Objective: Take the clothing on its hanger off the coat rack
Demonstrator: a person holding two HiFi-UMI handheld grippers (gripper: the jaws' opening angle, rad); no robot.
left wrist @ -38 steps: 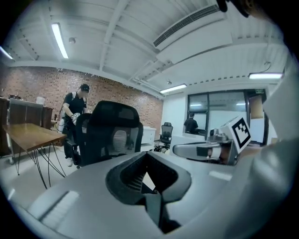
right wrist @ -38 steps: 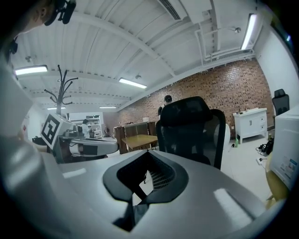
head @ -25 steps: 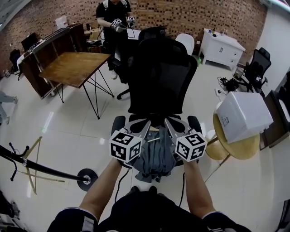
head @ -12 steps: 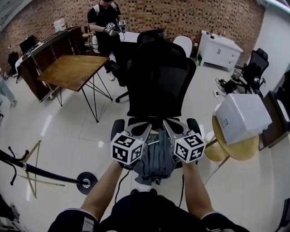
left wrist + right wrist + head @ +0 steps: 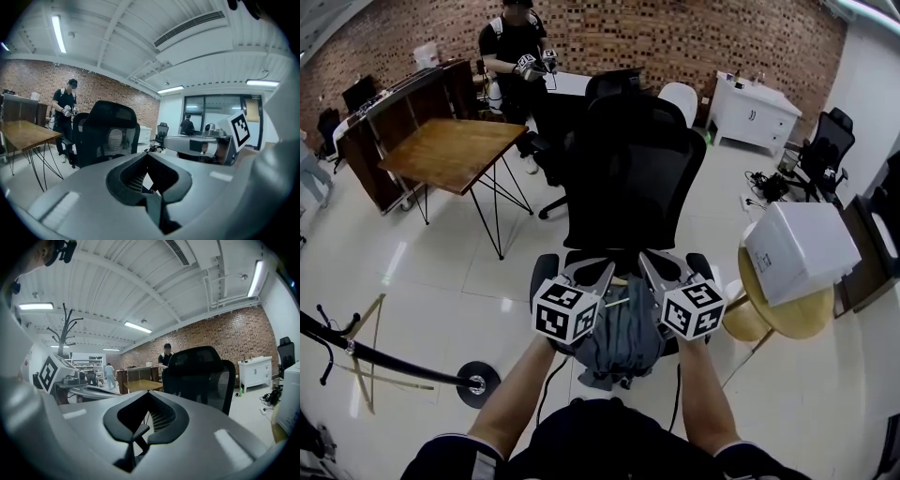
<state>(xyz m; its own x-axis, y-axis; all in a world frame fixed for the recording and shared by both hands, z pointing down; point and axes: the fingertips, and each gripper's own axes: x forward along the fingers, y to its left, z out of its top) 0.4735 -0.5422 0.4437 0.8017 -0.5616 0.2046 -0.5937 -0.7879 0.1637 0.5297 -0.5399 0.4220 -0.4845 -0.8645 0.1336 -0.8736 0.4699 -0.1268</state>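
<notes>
A grey garment (image 5: 623, 342) on a wooden hanger (image 5: 619, 302) lies on the seat of a black office chair (image 5: 633, 178) and droops over the seat's front edge. My left gripper (image 5: 602, 270) and right gripper (image 5: 649, 261) hover side by side just above it, with their jaws pointing at the chair back. Both are shut, and I see nothing between the tips in the left gripper view (image 5: 148, 155) or the right gripper view (image 5: 149, 393). The black coat rack (image 5: 384, 361) stands at my lower left. Its branched top (image 5: 65, 329) is bare.
A wooden table (image 5: 450, 150) on wire legs stands at the left. A round wooden stool (image 5: 792, 305) with a white box (image 5: 802, 248) on it is close on the right. A person (image 5: 516, 56) holding grippers stands at the back, near a white cabinet (image 5: 755, 108).
Both grippers stay together over the garment, almost unmoved. The person at the back has shifted to the left.
</notes>
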